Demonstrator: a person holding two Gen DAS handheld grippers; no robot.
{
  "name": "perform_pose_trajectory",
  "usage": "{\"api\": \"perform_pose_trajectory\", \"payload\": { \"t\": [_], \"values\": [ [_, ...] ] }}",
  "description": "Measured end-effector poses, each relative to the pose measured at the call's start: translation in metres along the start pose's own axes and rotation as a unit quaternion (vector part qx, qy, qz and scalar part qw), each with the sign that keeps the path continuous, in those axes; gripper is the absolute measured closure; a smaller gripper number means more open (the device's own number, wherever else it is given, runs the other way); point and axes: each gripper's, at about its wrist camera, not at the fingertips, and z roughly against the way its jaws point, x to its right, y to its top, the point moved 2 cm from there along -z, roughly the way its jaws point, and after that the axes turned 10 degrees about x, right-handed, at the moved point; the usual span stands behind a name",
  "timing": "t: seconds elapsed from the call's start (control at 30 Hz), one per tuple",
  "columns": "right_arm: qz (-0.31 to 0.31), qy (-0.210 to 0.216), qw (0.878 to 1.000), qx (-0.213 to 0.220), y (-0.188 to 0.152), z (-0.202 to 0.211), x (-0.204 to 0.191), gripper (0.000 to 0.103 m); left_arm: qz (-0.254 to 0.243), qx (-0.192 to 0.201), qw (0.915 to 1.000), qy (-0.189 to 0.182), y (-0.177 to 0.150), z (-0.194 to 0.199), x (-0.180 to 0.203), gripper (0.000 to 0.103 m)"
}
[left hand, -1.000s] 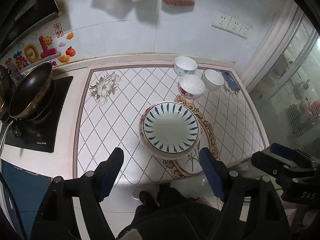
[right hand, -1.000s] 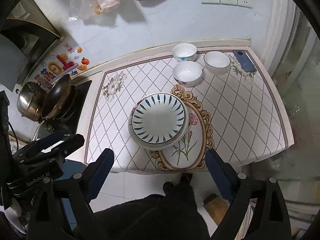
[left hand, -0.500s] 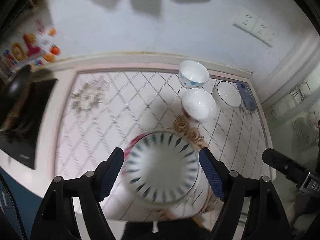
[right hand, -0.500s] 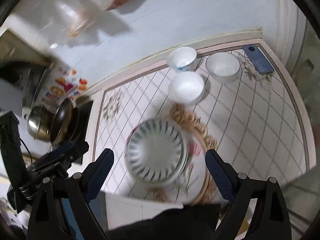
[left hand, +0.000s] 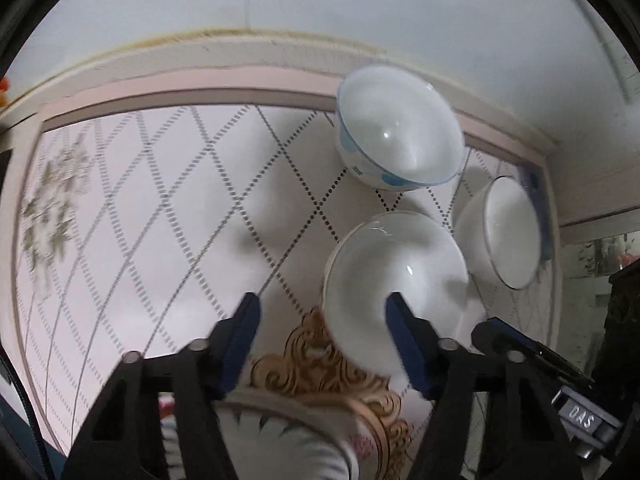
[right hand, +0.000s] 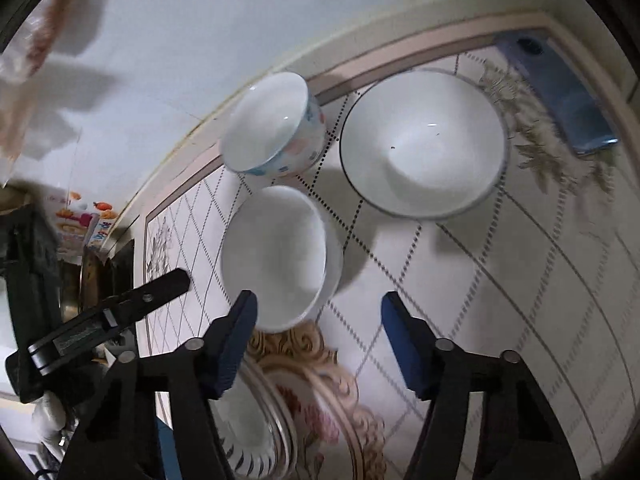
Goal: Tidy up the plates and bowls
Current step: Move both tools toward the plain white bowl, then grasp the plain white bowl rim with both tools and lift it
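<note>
Left of the three bowls I see bare countertop (left hand: 152, 216). The plain bowl (left hand: 396, 280), blue-patterned bowl (left hand: 400, 128) and dark-rimmed bowl (right hand: 424, 144) crowd together, the wall (left hand: 320, 0) close behind.

The left gripper (left hand: 322, 322), jaws closing on nothing, hangs over the worktop (left hand: 160, 208). A plain white bowl (left hand: 394, 284) sits lower right of centre, a blue-patterned bowl (left hand: 396, 128) above it, a dark-rimmed bowl (left hand: 508, 232) at the right.

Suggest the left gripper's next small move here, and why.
Probably ease the left gripper right and down to straddle the near rim of the plain white ceramic bowl. Its closing jaws hold nothing yet, with one finger already over that bowl and the other over bare patterned countertop.
</note>
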Motion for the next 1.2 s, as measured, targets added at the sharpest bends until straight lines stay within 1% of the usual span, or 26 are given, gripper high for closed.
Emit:
{"api": "perform_pose_trajectory", "payload": {
  "t": [0.03,0.1,0.13,0.17,0.2,0.27,0.37,0.6,0.73,0.9,1.07,1.13,1.2],
  "values": [
    [0.002,0.001,1.000,-0.006,0.003,-0.009,0.001,0.045,-0.004,-0.010,0.9999,0.001,0.001,-0.009,0.002,0.056],
    [0.005,-0.003,1.000,-0.013,0.007,-0.023,0.002,0.055,-0.009,-0.025,0.9996,-0.001,0.000,-0.022,0.004,0.076],
    [0.006,-0.001,1.000,-0.019,0.009,-0.031,0.003,0.060,-0.013,-0.030,0.9995,0.000,-0.002,-0.027,0.005,0.079],
    [0.007,0.001,1.000,-0.024,0.008,-0.035,0.002,0.070,-0.015,-0.031,0.9994,0.000,-0.003,-0.030,0.006,0.087],
    [0.010,0.001,1.000,-0.028,0.008,-0.042,0.003,0.081,-0.017,-0.028,0.9995,0.001,-0.005,-0.031,0.006,0.088],
    [0.019,-0.008,0.999,-0.028,0.008,-0.049,0.001,0.088,-0.023,-0.016,0.9996,0.008,-0.009,-0.028,0.008,0.089],
    [0.031,-0.011,0.999,-0.022,0.007,-0.052,-0.002,0.088,-0.026,-0.009,0.9995,0.015,-0.014,-0.025,0.009,0.089],
    [0.037,-0.006,0.999,-0.016,-0.002,-0.035,-0.006,0.088,-0.032,0.005,0.9994,0.009,-0.034,-0.002,0.016,0.089],
    [0.037,0.000,0.999,-0.013,-0.013,-0.012,-0.003,0.088,-0.041,0.015,0.9990,0.000,-0.050,0.020,0.028,0.089],
    [0.039,0.001,0.999,-0.006,-0.034,0.027,0.002,0.088,-0.053,0.022,0.9982,-0.016,-0.078,0.047,0.041,0.089],
    [0.036,-0.005,0.999,-0.003,-0.057,0.060,0.015,0.088,-0.078,0.017,0.9964,-0.029,-0.096,0.055,0.061,0.089],
    [0.029,-0.008,1.000,-0.002,-0.070,0.071,0.024,0.088,-0.086,0.013,0.9957,-0.034,-0.110,0.059,0.067,0.089],
    [0.022,-0.011,1.000,-0.004,-0.080,0.078,0.030,0.088,-0.093,0.007,0.9949,-0.037,-0.117,0.054,0.075,0.089]
  ]
}}
